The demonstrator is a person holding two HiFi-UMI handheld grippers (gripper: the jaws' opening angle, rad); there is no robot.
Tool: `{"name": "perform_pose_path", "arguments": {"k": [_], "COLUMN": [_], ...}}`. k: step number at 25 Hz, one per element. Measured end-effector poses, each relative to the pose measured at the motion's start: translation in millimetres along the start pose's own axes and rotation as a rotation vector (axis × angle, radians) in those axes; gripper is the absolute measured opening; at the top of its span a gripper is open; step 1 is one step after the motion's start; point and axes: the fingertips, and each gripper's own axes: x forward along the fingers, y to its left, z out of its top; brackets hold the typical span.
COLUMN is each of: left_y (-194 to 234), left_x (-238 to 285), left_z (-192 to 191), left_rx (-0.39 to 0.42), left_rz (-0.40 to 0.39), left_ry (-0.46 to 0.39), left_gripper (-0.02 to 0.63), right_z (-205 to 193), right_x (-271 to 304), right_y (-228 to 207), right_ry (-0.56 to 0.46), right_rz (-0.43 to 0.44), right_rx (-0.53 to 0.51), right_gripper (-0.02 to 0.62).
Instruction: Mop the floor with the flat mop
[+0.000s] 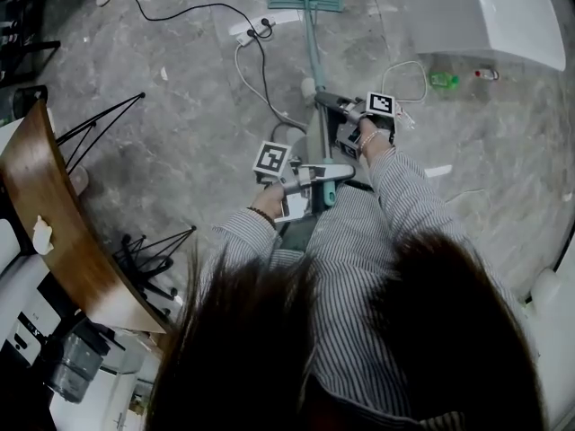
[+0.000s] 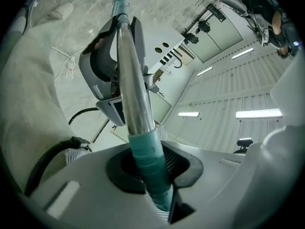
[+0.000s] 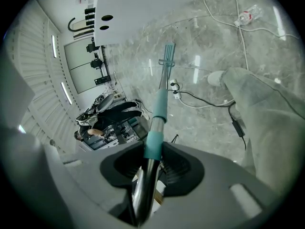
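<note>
The flat mop has a teal head lying on the grey marble floor at the top of the head view. Its long handle runs back toward me. My right gripper is shut on the handle partway up. My left gripper is shut on it closer to my body, at the teal grip. In the left gripper view the metal shaft and teal grip pass between the jaws of the left gripper, with the right gripper higher along the shaft. In the right gripper view the handle leads from the right gripper down to the mop head.
A white power strip with black and white cables lies just left of the mop head. A green bottle and a white cabinet are at the upper right. A wooden table and black wire legs stand at the left.
</note>
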Motion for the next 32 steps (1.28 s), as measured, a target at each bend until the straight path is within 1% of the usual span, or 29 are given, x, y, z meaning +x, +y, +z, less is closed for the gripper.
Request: {"name": "perform_pose_path", "arguments": {"k": [5,9,13,17,22,25,29,32], "left_y": [-11.1,1.6,6.5,-9.9,-24.3,-35.3,-38.1,-46.1], "left_x": [-4.5,-2.4,-4.6,-7.1,-5.8,-5.3,-6.6,-6.6], "left_z": [9.8,-1.2,-3.4,8.5,10.1,15.3,21.8,40.3], "left_rx": [-0.007,0.001,0.007,0.0,0.02,0.037,0.061,0.068], "left_rz": [-0.008,0.015,0.033,0.019,-0.003,-0.013,-0.016,-0.017], "left_ry": [0.001,0.015,0.019,0.018,0.027,0.025,0.016,0.006], "left_gripper": [0.077,0.077,0.078,0.078,0.086,0.095,0.101,0.101], "right_z": [1.9,-2.9,-4.9,-1.1,-1.4,0.0,7.0,20.5], "right_x": [11.0,1.9,1.3,12.1,14.2,17.1,18.8,29.9], "right_y": [9.4,0.6,-2.7,10.7,19.8,29.3,32.7,43.5], "right_ry": [0.03,0.044,0.04,0.033,0.039,0.036,-0.003,-0.006], "right_rz": [-0.005,0.0,-0.016,-0.037,-0.057,-0.049,-0.033,-0.024], "right_rx": [-0.009,-0.022,-0.028,-0.033,-0.044,-0.037,-0.035,-0.033], "right_gripper": [0.121,0.121,0.121,0.121,0.121,0.122,0.121,0.121]}}
